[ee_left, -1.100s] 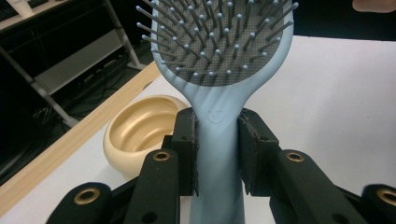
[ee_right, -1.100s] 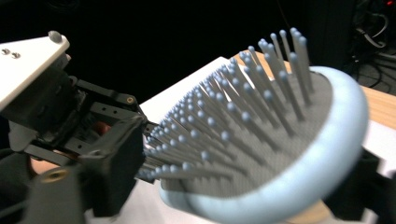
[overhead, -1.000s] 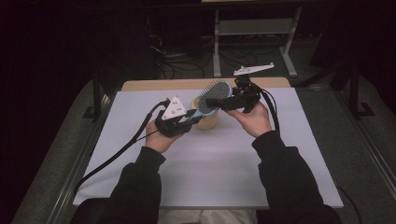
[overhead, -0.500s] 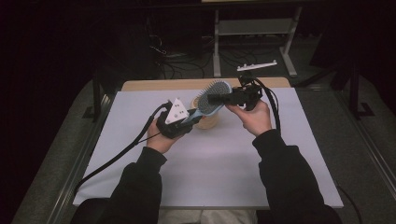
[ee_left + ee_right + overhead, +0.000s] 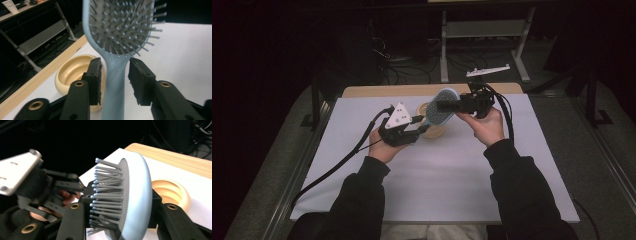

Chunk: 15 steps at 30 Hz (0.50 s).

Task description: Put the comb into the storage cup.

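Light, stiff hairbrush held above counter, bowl beneath. Right gripper fingers clamped across bristled head, at 3 o'clock; left gripper fingers narrowly straddling handle, apparently untouched. Handle likely safest grip; bristles yield.

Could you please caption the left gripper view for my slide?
Open left gripper straddling the pale blue hairbrush handle, a cream bowl behind on the white table.

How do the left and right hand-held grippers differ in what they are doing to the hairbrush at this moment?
The left hand-held gripper straddles the hairbrush at its handle with gaps on both sides, while the right hand-held gripper is shut on the head, one pad among the bristles, one behind. The left carries a grey three-cornered plate; the right shows none. Both are held above the table near the bowl.
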### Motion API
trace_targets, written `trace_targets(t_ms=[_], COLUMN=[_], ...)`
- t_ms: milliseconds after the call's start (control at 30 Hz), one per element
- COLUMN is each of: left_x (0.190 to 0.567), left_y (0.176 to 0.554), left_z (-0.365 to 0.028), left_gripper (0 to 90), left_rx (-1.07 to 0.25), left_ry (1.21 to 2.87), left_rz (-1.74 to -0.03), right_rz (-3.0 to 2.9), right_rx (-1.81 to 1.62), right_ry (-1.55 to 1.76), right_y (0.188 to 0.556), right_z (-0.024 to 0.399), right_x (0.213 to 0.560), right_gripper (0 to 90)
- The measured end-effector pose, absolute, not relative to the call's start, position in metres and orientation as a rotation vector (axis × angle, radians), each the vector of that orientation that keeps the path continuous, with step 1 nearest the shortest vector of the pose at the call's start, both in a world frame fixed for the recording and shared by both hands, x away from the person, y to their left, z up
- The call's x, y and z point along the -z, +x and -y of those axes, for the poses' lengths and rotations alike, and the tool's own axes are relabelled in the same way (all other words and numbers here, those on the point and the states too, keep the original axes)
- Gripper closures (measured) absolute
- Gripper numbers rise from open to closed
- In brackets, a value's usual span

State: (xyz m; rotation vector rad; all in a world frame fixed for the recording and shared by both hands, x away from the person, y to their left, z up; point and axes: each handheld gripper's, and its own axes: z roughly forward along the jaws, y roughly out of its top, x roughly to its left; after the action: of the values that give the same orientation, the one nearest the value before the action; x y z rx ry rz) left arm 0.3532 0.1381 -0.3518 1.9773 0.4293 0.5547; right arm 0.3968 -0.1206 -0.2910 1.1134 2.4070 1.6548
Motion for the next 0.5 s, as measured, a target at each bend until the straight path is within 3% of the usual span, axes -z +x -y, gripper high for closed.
trace_targets(t_ms=[500], left_x=[0.345], left_y=[0.359], left_z=[-0.149], left_gripper=[38.9], left_rx=[-0.444], left_ry=[1.976], left_rz=[-0.452], right_rz=[-2.401], right_rx=[-1.632], right_ry=[1.054], right_y=[0.389], right_z=[0.137], right_x=[0.277], right_gripper=[55.7])
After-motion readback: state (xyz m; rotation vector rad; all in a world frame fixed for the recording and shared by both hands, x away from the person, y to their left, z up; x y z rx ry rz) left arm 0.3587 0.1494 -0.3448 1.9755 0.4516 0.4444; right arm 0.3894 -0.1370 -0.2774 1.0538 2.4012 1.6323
